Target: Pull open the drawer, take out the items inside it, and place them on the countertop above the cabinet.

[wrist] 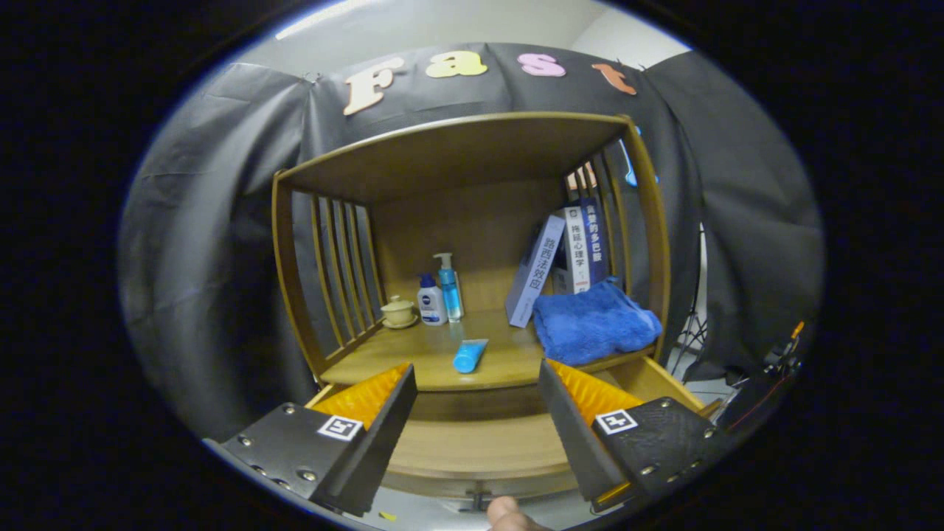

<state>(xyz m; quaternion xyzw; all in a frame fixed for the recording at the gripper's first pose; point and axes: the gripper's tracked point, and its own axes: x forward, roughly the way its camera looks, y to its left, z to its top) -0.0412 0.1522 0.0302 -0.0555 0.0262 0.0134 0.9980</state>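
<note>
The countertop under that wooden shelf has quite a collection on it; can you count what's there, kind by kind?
Bottles: 2, a white bottle and a blue pump bottle
Tubes: 1, a blue tube
Lidded cups: 1
Towels: 1, a blue towel
Books: 3
Total: 8

The gripper hangs open above the pulled-out drawer.

Screwed gripper point(476, 413) plates, square markers

We see the gripper point(476, 413) with fingers spread wide over the pulled-out drawer point(479, 442), nothing between them. On the countertop point(435, 361) ahead, bare wood lies left of the blue tube point(470, 355) – the blue towel point(594, 321) and leaning books point(564, 262) crowd the right; bottles point(441, 295) and a small cup point(399, 312) block the back left corner
</note>
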